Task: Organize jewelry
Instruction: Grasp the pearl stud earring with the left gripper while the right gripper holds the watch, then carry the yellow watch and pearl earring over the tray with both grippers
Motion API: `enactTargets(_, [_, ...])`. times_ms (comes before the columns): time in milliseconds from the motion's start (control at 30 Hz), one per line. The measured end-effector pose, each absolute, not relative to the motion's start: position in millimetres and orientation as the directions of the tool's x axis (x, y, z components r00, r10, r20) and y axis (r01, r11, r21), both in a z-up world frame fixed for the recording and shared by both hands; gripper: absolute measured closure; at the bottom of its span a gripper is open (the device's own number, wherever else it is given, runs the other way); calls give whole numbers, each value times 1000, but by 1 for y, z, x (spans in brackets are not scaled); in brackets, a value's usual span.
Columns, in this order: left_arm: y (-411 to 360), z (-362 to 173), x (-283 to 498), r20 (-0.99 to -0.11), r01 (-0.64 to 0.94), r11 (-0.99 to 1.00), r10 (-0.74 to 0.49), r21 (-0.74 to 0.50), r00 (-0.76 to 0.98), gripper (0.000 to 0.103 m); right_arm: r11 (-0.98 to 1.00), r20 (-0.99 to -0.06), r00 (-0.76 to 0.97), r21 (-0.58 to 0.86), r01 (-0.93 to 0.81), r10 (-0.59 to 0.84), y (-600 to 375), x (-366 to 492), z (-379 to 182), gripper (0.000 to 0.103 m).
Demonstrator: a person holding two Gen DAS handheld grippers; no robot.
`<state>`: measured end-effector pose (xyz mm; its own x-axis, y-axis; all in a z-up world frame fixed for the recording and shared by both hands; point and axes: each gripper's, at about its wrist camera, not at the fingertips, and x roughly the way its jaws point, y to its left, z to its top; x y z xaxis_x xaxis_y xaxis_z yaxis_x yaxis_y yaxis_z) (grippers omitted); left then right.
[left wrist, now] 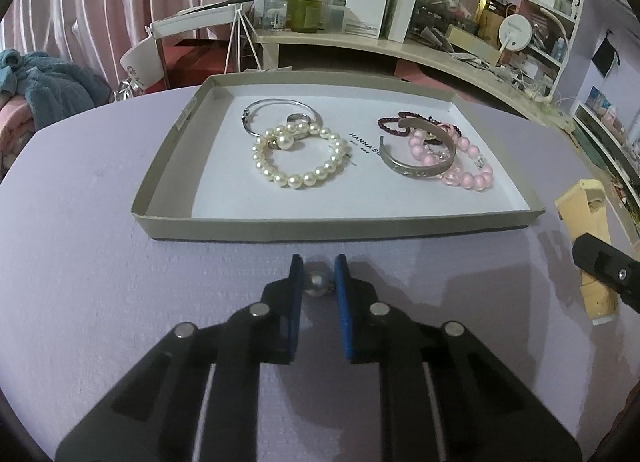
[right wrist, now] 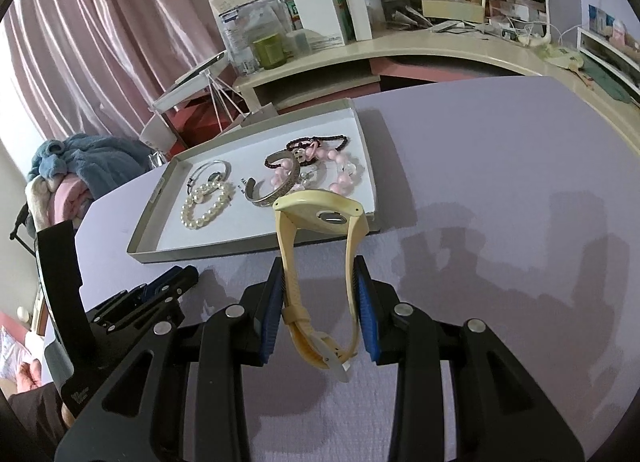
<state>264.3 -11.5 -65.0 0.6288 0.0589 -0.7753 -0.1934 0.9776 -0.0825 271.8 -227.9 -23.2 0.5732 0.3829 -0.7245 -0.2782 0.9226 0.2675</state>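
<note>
A shallow cardboard tray [left wrist: 160, 186] [right wrist: 160, 198] on the lilac table holds a white pearl bracelet [left wrist: 298, 158] [right wrist: 206, 204], a silver bangle [left wrist: 276, 112], a silver cuff [left wrist: 420, 164] [right wrist: 276, 186], a pink bead bracelet [left wrist: 472, 176] [right wrist: 340, 174] and a dark braided one [left wrist: 390, 124]. My left gripper [left wrist: 318, 272] has its pads around a small silver ball piece [left wrist: 316, 284] just in front of the tray. My right gripper [right wrist: 320, 280] is shut on a cream wristwatch [right wrist: 320, 218], held above the table near the tray's front right corner; the watch also shows in the left wrist view [left wrist: 588, 222].
A curved beige desk [left wrist: 400, 48] crowded with boxes, bottles and a round mirror [left wrist: 514, 34] stands behind the table. Pink curtains and a pile of blue fabric [left wrist: 48, 82] are at the left. The left gripper body [right wrist: 132, 298] sits left of my right gripper.
</note>
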Motion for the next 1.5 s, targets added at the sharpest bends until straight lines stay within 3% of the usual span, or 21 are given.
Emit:
enactTargets(333, [-4,-60,248,-763,-187,978,50,-94,645,87,917,-705,589,260,-301,394,-224,266,-14,68])
enactTargets(700, [16,-5,209,-681,-204,971,68,-122,729,87,894,-670,598,261,-365,439,-213,253,1,68])
enactTargets(1033, [22,14,189,-667,-207,970,69,-130,742,87,876,-670,578,261,-405,466,-197,242,5,68])
enactTargets(1500, [41,41,199,-635,-189,972,60,-137,770,87,870,-653,587,257,-422,478,-174,253,17,68])
